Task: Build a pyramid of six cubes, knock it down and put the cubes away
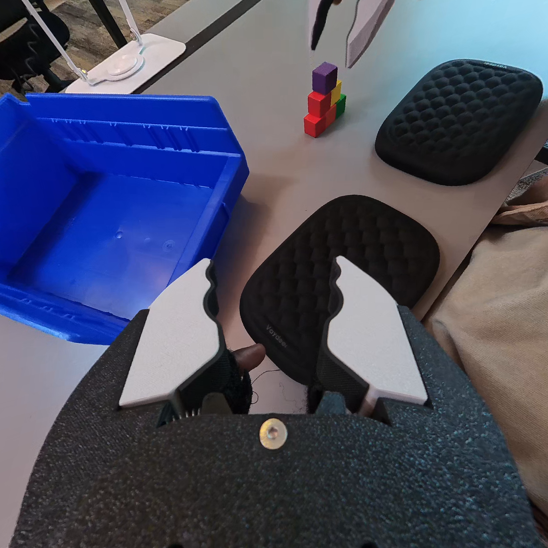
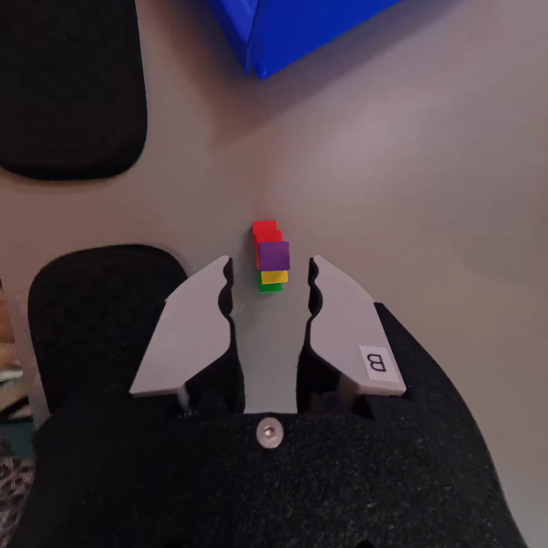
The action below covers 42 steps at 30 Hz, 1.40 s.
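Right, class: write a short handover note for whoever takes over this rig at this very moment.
Left gripper: open, empty, low over a black pad beside the blue bin.
Right gripper: open, empty, above the pyramid.
Pyramid stands on the table, purple cube on top; five cubes show, the sixth is probably hidden.
Done: building, it seems.
Left: knock it down, put the cubes in the empty bin.

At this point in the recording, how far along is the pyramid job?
Built: the pyramid stands on the table, purple cube on top; only five cubes can be counted from these angles. In hand: nothing. The right gripper hangs open above the purple cube, and the left gripper is open, over a black pad. Left: knocking it down and filling the empty blue bin.
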Each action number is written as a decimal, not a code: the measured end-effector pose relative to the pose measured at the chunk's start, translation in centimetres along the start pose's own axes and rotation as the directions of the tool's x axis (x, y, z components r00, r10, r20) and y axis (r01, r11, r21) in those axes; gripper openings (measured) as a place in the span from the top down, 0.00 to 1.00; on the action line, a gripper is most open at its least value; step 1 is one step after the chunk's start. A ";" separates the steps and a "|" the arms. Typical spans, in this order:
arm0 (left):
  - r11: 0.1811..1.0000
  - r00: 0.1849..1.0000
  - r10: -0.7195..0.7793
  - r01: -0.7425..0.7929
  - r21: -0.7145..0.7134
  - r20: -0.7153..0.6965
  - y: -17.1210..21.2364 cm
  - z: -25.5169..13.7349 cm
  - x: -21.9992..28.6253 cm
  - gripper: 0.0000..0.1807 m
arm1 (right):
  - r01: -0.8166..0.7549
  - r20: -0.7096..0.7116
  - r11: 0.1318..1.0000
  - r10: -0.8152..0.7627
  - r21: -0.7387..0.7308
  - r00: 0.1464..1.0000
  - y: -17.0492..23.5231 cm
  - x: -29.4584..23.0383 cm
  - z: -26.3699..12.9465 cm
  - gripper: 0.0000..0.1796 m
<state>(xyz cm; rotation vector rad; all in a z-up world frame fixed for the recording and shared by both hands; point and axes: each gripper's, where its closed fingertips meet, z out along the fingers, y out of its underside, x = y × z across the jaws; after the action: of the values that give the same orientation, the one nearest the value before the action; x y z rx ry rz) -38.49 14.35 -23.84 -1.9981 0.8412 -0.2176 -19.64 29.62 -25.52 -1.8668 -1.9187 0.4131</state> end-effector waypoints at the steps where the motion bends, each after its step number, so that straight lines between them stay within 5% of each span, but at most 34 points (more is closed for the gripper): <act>1: 1.000 1.000 -0.003 0.003 0.003 0.001 -0.1 0.0 -0.1 0.59 | -0.023 -0.040 0.999 0.025 0.045 0.999 -0.3 -0.2 -0.4 0.69; 10: 0.994 0.998 -0.022 0.016 0.108 0.054 -2.7 1.2 0.4 0.42 | -0.143 -0.211 0.933 0.221 0.332 0.952 -0.7 -5.9 -2.1 0.48; 18: 0.951 0.996 -0.090 0.080 0.298 0.018 -7.3 2.3 2.9 0.19 | -0.257 -0.388 0.838 0.466 0.481 0.795 0.9 -6.7 -3.6 0.17; 32: 0.916 0.989 -0.149 0.129 0.379 0.024 -9.7 3.9 4.5 0.19 | -0.340 -0.459 0.686 0.701 0.644 0.545 3.3 -6.3 -6.1 0.17; 42: 0.921 0.991 -0.135 0.121 0.369 0.013 -9.6 4.3 5.0 0.19 | -0.340 -0.425 0.655 0.721 0.674 0.546 3.0 -6.5 -6.6 0.17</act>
<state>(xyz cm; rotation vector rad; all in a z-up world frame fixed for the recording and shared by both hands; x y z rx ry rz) -28.16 17.40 -19.28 -1.6968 0.5939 -0.3832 -13.73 22.78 -21.96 -1.8354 -0.5890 0.3277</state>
